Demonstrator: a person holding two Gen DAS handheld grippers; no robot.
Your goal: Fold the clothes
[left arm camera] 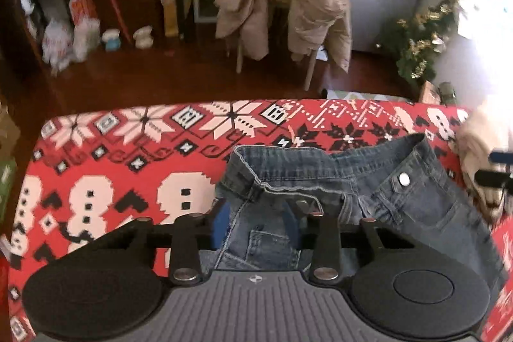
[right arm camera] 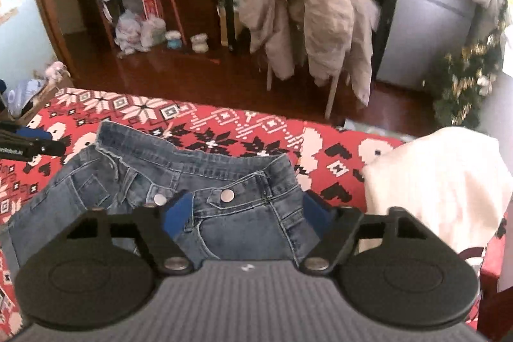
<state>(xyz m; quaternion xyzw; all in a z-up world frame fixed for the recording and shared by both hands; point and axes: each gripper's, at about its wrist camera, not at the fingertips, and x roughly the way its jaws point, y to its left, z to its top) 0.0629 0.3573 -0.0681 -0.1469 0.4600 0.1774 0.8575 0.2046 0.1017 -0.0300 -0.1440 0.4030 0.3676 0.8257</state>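
Jeans (left arm camera: pixel 336 188): waistband crumpled on red patterned table (left arm camera: pixel 112 169).
Left claw (left arm camera: pixel 258 220): spread around denim.
Right claw (right arm camera: pixel 247 210): spread over waistband.

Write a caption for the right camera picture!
Open right gripper straddles the jeans waistband on a red patterned cloth.

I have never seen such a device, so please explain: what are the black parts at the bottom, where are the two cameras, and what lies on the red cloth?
Each picture comes from a camera on a handheld gripper, looking forward along its two fingers. The black parts are the gripper itself. The left gripper and the right gripper both stand open around the waistband of a pair of jeans. The jeans lie on a red patterned cloth. A white garment lies to their right. Neither gripper clearly pinches anything.
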